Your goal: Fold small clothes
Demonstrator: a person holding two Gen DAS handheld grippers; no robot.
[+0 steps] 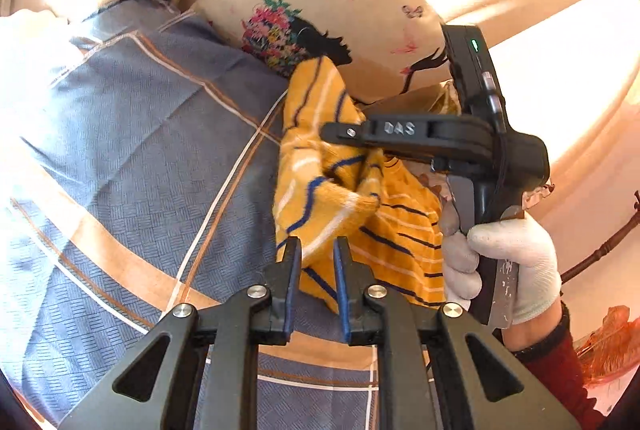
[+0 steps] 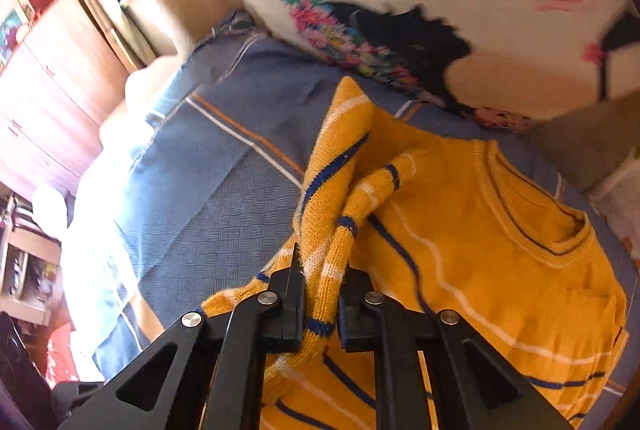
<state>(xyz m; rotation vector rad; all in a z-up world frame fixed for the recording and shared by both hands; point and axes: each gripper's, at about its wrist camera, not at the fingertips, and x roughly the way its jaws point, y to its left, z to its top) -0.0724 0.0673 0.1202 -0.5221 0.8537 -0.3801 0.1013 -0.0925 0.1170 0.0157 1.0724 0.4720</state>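
Observation:
A small yellow sweater with blue and white stripes point(image 2: 500, 270) lies on the blue plaid bedsheet point(image 2: 224, 197). Its collar point(image 2: 560, 238) points right. My right gripper point(image 2: 322, 282) is shut on a bunched sleeve and side fold of the sweater point(image 2: 332, 262) and holds it up over the body. In the left wrist view the sweater point(image 1: 400, 242) lies to the right, with the right gripper point(image 1: 348, 133) clamped on its lifted fabric. My left gripper point(image 1: 317, 254) is open, its tips at the sweater's near edge, holding nothing.
A cream pillow with an embroidered flower and black silhouette point(image 1: 296, 33) leans behind the sweater. A gloved hand point(image 1: 508, 262) holds the right gripper's handle. A wooden wardrobe point(image 2: 48, 89) and cluttered shelves point(image 2: 24, 270) stand left of the bed.

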